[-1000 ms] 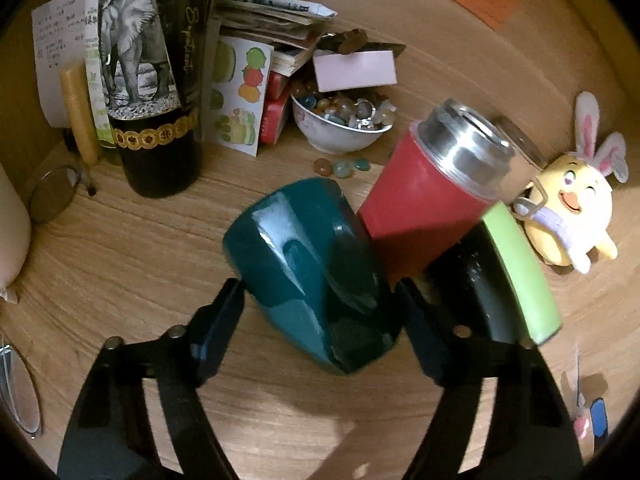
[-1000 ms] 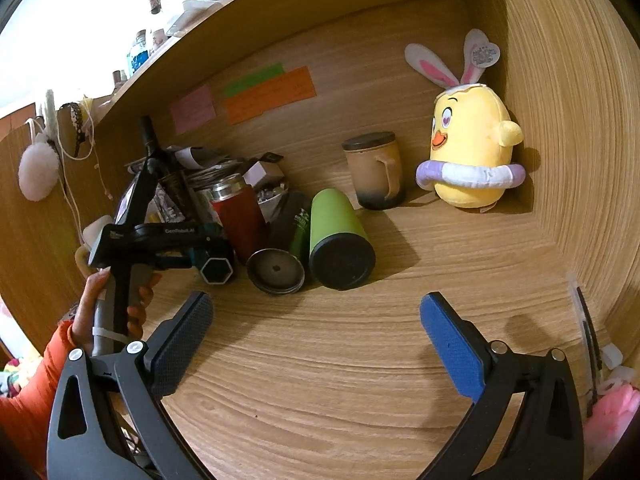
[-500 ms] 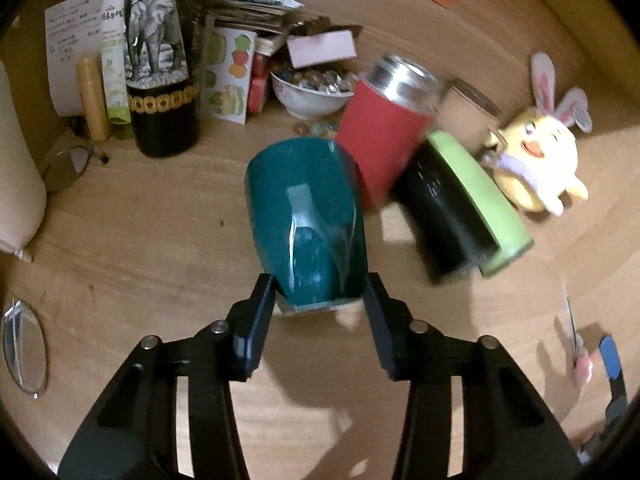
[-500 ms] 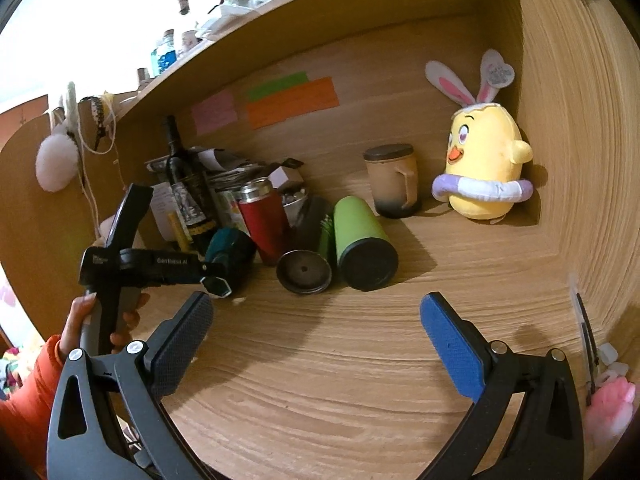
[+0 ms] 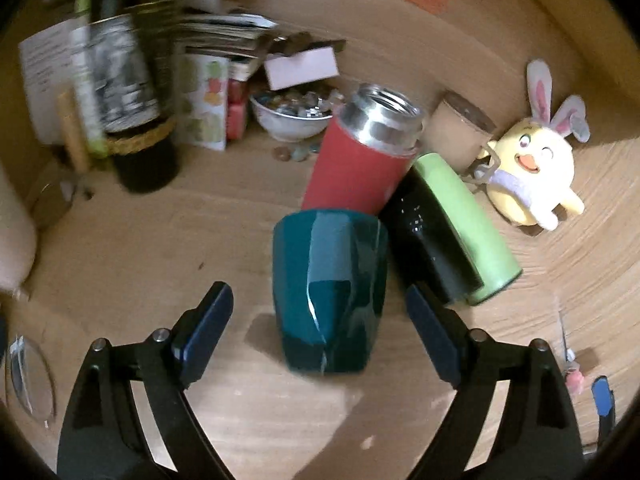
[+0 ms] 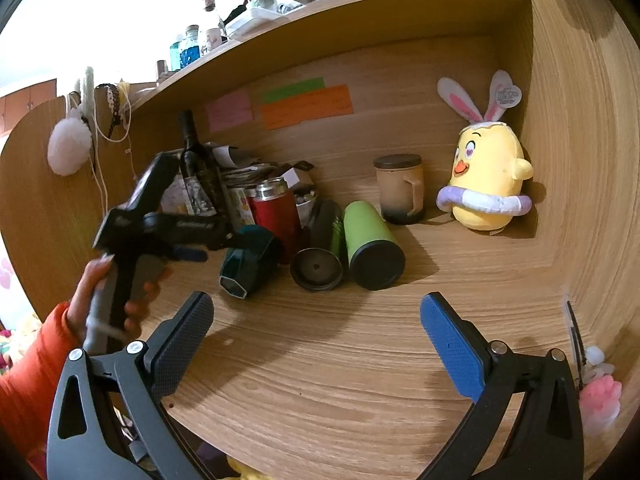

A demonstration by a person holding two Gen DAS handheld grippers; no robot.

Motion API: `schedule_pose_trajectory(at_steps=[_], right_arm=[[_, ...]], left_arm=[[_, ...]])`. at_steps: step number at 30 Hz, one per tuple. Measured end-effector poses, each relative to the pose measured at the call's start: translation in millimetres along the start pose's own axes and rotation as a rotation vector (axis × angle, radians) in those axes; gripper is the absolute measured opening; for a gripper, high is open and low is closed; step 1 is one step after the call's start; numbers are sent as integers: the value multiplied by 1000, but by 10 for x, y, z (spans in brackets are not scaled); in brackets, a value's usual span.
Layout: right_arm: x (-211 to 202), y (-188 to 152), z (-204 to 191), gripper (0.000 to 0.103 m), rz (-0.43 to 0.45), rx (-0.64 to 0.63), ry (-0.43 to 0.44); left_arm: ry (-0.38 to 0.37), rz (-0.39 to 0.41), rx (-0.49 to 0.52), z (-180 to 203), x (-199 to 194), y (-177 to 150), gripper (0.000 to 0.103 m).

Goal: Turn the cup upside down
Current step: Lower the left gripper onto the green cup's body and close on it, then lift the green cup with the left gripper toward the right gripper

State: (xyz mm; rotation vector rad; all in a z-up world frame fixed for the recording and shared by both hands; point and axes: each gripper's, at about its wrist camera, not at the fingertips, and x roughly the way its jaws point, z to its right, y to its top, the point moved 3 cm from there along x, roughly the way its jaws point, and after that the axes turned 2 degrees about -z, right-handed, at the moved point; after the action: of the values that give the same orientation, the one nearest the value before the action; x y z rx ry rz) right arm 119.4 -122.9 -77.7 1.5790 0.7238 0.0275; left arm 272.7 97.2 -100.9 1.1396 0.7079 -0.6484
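Observation:
A dark teal faceted cup (image 5: pixel 330 288) lies between the fingers of my left gripper (image 5: pixel 318 330), which is open and not touching it. In the right wrist view the cup (image 6: pixel 248 260) is tilted on the desk, its hexagonal end toward the camera, just in front of the left gripper (image 6: pixel 192 254). I cannot tell if it rests on its rim or leans on the red flask (image 5: pixel 360 160). My right gripper (image 6: pixel 316 344) is open and empty over the front of the desk.
Right of the cup lie a black tumbler (image 5: pixel 428 240) and a green tumbler (image 5: pixel 464 224). A wine bottle (image 5: pixel 128 92), a bowl of stones (image 5: pixel 292 114), a tan mug (image 6: pixel 400 190) and a yellow plush chick (image 6: pixel 486 180) stand behind. A loose lid (image 6: pixel 316 268) lies by the tumblers.
My left gripper has opened and let go of the teal cup, which now rests on the desk. The left gripper has pulled back a little. The right gripper has not moved.

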Motion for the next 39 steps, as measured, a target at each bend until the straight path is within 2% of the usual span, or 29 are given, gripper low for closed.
schedule_pose_trajectory(at_steps=[3,5,6,10,15,28,34,39], right_arm=[[7,11,50,103,-2,14,-2],[11,15,78,103,-2,20,-6],[14,18,89,103,-3,23,-8],[33,18,133,103,-6,37,-11],[45,7,136,103,-11,46,-1],[24,-135,-29,103,-44,22,30],[-49,-249,-145,103,-64,12,56],[-73,-317,-262,103,-82,-1,77]], left_arm=[[13,-25,28,42,190,86,87],[-36,-60,19,59,291,96,80],[-50,-68,19,67,311,89,71],[-37,-51,52,125,296,53,71],[-58,-56,35,88,203,-77,71],[-131,-36,68,308,-382,-999,71],[-144,-33,101,465,-479,-1161,70],[-136,54,164,517,-739,-1150,71]])
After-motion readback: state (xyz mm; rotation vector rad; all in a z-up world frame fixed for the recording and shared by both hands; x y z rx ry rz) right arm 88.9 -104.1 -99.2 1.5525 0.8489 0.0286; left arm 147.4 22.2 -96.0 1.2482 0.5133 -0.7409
